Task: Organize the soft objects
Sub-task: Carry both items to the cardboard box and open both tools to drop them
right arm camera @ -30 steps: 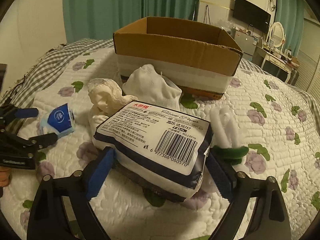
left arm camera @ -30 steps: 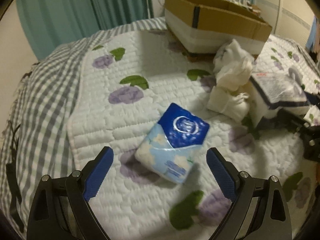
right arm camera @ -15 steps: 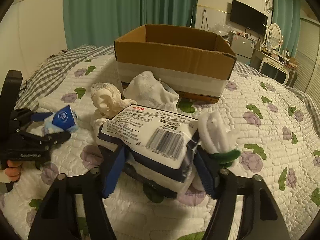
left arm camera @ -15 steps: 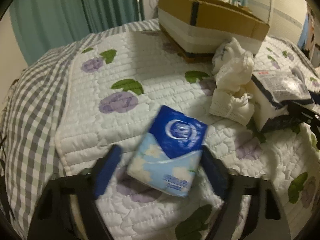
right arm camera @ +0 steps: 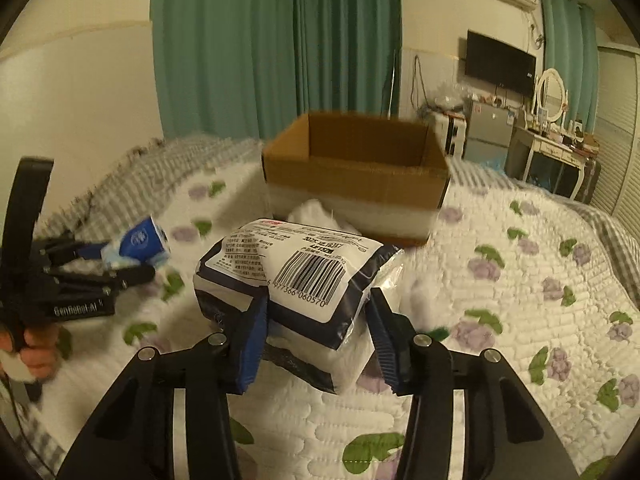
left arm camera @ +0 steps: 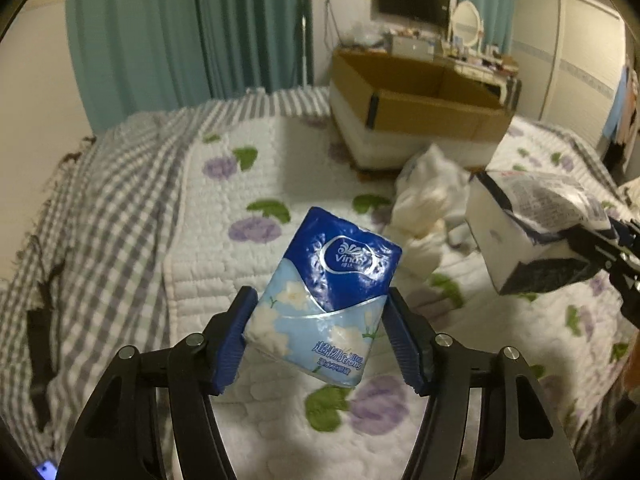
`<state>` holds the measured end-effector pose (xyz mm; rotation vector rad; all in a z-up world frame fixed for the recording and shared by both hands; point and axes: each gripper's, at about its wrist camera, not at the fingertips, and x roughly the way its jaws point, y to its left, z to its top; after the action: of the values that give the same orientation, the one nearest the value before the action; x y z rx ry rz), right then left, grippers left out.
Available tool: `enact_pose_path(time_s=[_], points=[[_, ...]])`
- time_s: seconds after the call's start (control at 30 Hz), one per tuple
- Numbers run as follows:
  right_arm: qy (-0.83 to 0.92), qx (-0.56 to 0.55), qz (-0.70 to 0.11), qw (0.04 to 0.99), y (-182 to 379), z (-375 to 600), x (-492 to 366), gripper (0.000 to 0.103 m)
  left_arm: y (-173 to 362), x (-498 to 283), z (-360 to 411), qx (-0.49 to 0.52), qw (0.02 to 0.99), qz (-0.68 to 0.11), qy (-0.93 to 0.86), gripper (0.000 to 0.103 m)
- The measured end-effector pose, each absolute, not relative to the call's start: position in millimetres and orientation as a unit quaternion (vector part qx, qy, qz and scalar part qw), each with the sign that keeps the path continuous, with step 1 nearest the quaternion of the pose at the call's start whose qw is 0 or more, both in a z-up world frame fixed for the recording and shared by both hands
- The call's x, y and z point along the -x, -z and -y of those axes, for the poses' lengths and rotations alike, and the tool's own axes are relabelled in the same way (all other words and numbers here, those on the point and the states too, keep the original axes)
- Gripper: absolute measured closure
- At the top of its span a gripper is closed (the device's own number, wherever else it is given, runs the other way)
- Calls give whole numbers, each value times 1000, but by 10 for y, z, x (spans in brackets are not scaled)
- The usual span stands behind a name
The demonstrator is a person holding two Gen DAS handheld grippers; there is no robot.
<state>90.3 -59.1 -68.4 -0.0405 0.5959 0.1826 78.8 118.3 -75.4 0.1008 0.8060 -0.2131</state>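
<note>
Blue rubber pads line the left gripper point(left arm camera: 322, 332), whose jaws are clamped on a small blue and pale-blue plastic tissue pack point(left arm camera: 326, 300) with white flowers, held up clear of the white quilted bedspread point(left arm camera: 224, 216) printed with purple flowers and green leaves. The right gripper point(right arm camera: 316, 332) has its jaws pressed into a larger white and navy plastic-wrapped tissue pack point(right arm camera: 296, 276), barcode facing up, also held above the bed. Beyond both packs, a heap of crumpled white cloths point(left arm camera: 428, 196) lies on the quilt, just in front of an open brown cardboard box point(right arm camera: 356, 172). Grey checked fabric point(left arm camera: 100, 200) covers the bed's left side. Teal curtains point(right arm camera: 276, 40) hang behind.
</note>
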Motion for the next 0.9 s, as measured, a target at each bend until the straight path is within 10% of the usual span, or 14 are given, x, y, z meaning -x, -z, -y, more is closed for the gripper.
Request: enact_pose_path(time_s=[0.5, 0.9], points=[[-95, 1, -167, 981, -745, 1199, -1829, 55, -458, -1227, -626, -29, 947, -295, 122, 40], [-118, -53, -239, 962, -268, 1415, -3236, 55, -250, -2243, -23, -58, 938, -318, 126, 40]])
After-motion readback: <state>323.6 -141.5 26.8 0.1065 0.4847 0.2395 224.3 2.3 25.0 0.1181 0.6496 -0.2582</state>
